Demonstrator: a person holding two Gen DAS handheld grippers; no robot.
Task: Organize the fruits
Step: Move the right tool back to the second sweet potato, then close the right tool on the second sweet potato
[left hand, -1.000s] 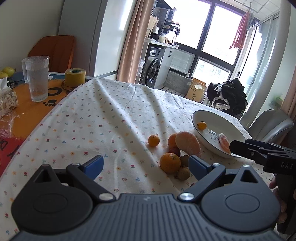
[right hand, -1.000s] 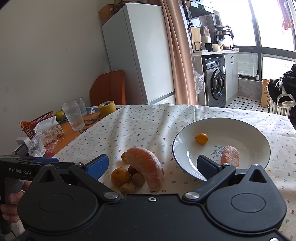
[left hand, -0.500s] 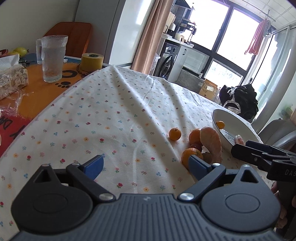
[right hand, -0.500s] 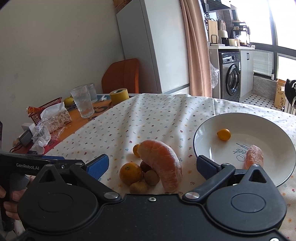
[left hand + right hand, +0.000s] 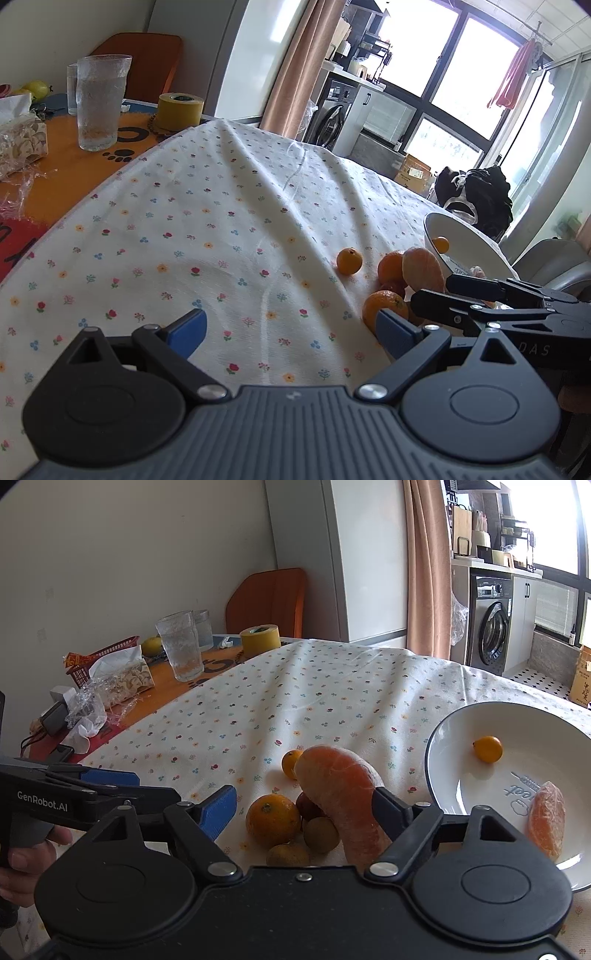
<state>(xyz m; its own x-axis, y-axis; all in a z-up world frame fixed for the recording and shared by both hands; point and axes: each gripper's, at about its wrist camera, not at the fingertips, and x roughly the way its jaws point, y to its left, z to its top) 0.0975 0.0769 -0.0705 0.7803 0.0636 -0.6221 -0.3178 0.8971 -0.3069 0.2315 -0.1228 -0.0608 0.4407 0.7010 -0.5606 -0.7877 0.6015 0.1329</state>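
Fruits sit in a loose heap on my flower-print tablecloth (image 5: 240, 221): through the left wrist camera I see a small round mandarin (image 5: 349, 261) apart from the cluster, a dimpled orange (image 5: 384, 308) nearest me, and a large peeled citrus piece (image 5: 421, 269) with a pale, fibrous skin leaning beside the glossy white bowl (image 5: 476, 251), which holds a tiny kumquat (image 5: 440, 244). My left gripper (image 5: 291, 328) has its blue-padded fingers spread wide over bare cloth, holding nothing. The black body of the right gripper (image 5: 517, 306) crosses in front of the bowl and hides part of the heap. Further back stand a ribbed glass (image 5: 99, 103) and a yellow tape roll (image 5: 180, 110) on an orange mat. Through the right wrist camera, my right gripper (image 5: 306, 808) is spread open around the cluster; its right finger looks against the peeled citrus piece (image 5: 343, 790), while the orange (image 5: 272, 819), two dull brown round fruits (image 5: 320, 834) and a dark red one lie between the fingers. The bowl (image 5: 443, 760) also carries a peeled segment (image 5: 546, 819).
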